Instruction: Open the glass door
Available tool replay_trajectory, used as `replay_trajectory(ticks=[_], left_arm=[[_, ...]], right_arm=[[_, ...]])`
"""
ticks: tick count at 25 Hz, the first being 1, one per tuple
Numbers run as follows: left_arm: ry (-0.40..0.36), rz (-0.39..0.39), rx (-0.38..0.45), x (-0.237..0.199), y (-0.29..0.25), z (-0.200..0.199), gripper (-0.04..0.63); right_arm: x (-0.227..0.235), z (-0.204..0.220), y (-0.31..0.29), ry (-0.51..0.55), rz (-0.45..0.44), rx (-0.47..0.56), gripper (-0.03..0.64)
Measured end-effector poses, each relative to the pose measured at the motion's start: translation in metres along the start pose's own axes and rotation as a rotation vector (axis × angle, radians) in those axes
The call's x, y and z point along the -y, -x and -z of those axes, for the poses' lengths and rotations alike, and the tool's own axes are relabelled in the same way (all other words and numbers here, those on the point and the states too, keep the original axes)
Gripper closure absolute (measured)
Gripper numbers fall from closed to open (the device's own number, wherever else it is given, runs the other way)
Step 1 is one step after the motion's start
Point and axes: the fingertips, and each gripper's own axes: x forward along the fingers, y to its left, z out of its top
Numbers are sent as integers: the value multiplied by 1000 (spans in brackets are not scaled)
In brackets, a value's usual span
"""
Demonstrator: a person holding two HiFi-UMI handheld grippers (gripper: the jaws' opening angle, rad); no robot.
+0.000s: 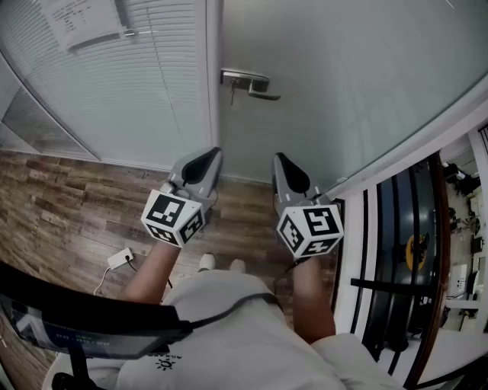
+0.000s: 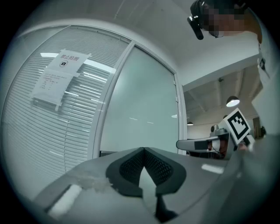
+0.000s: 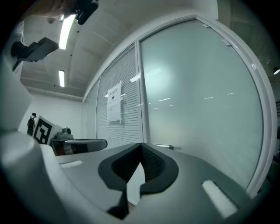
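The glass door [image 1: 343, 68] is right in front of the person. It is milky glass and it looks shut against the white frame [image 1: 213, 76]. Its silver handle [image 1: 250, 82] sits near the left edge of the door, high above both grippers in the head view. The left gripper [image 2: 143, 149] is held level and points at the door. Its jaws are pressed together at the tips, with nothing between them. The right gripper [image 3: 140, 144] is just beside it and also points level at the door. Its jaws are together too and hold nothing. Neither gripper touches the handle or the glass. Each one has a cube with black and white squares [image 1: 174, 217] at the back, near the person's arm. To the left of the door is a window with white blinds [image 1: 145, 91], and a sheet of paper [image 1: 84, 19] is stuck on it. The floor [image 1: 61, 190] is brown wood. A small white plug with a cord [image 1: 120, 259] lies on it, near the left arm. The tips of the person's shoes [image 1: 221, 264] peek out below the grippers. On the right stands a black rail [image 1: 396, 251].
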Motion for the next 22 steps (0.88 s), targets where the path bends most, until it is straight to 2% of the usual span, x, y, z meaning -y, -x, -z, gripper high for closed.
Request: replay_trajectory(ticks=[12,22], left_arm=[[-4,-32,-12,16,-2,9,595],[-8,-54,-20,27,-4,19,595]], right_arm=[[15,12,14,-17,-34,-11,609],[37,22,26,-34,-26,-18,609]])
